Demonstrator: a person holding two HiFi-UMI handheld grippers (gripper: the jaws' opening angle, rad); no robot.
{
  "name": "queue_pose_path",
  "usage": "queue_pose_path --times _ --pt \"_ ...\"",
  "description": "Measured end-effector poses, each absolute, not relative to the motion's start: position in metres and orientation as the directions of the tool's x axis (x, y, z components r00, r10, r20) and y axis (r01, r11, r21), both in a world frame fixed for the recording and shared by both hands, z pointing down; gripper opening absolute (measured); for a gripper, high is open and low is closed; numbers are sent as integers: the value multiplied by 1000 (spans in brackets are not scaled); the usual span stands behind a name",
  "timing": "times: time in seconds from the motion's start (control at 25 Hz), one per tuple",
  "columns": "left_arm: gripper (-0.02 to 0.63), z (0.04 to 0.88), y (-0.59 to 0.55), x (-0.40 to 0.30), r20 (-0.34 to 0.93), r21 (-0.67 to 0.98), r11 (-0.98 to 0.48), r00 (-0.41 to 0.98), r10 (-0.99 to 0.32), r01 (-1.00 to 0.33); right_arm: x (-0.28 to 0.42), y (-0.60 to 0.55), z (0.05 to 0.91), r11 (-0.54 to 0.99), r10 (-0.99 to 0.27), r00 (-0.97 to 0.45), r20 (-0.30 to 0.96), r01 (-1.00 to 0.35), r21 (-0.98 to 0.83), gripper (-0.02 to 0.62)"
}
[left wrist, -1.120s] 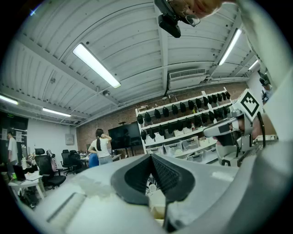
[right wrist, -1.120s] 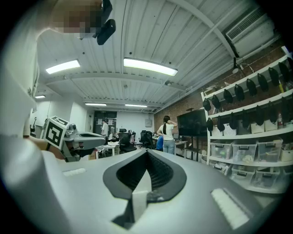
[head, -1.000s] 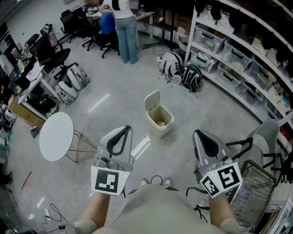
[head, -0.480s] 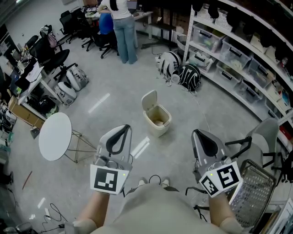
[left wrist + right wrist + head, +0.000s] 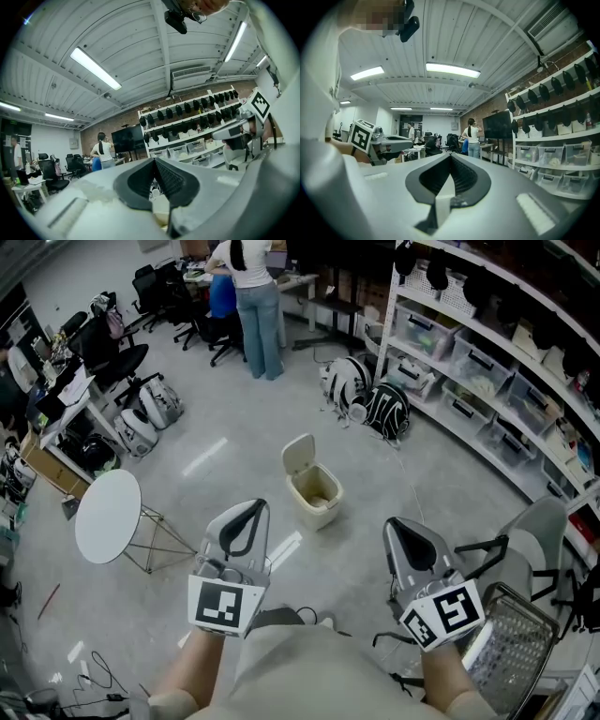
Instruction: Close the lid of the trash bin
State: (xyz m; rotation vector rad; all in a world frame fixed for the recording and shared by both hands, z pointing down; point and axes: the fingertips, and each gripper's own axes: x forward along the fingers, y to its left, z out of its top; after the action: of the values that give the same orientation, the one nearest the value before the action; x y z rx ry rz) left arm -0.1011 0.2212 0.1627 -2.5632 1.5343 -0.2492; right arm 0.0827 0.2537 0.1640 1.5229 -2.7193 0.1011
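Observation:
A small cream trash bin (image 5: 314, 489) stands on the grey floor ahead of me, its lid (image 5: 299, 453) tipped up at the back so the inside shows. A sliver of the bin (image 5: 161, 208) shows between the left jaws. My left gripper (image 5: 246, 513) is held low at the left, well short of the bin, jaws shut with nothing in them. My right gripper (image 5: 401, 532) is level with it at the right, also shut and empty. Both point forward and upward, and their own views (image 5: 153, 161) (image 5: 450, 157) show mostly ceiling.
A round white side table (image 5: 108, 517) stands at the left. Two black-and-white bags (image 5: 370, 399) lie by the long shelving (image 5: 487, 352) on the right. A person (image 5: 251, 296) stands at desks far ahead, with office chairs (image 5: 108, 357) nearby. A metal mesh chair (image 5: 525, 634) is at my right.
I have stepped back or turned slightly: the bin sits a little farther and more to the left in the head view. Both grippers keep the same shut pose.

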Motion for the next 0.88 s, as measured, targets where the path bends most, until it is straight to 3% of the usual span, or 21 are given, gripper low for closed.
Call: queue_pose_path --times 0.48,0.88 --pt "3 179 202 -87 90 -198 -478 469 -878 -856 83 226 177 542 -837 -544 62 -839 -46 3" --pt "3 201 112 -106 115 -165 -491 478 -871 -855 62 136 204 536 -835 -538 118 -843 -53 3"
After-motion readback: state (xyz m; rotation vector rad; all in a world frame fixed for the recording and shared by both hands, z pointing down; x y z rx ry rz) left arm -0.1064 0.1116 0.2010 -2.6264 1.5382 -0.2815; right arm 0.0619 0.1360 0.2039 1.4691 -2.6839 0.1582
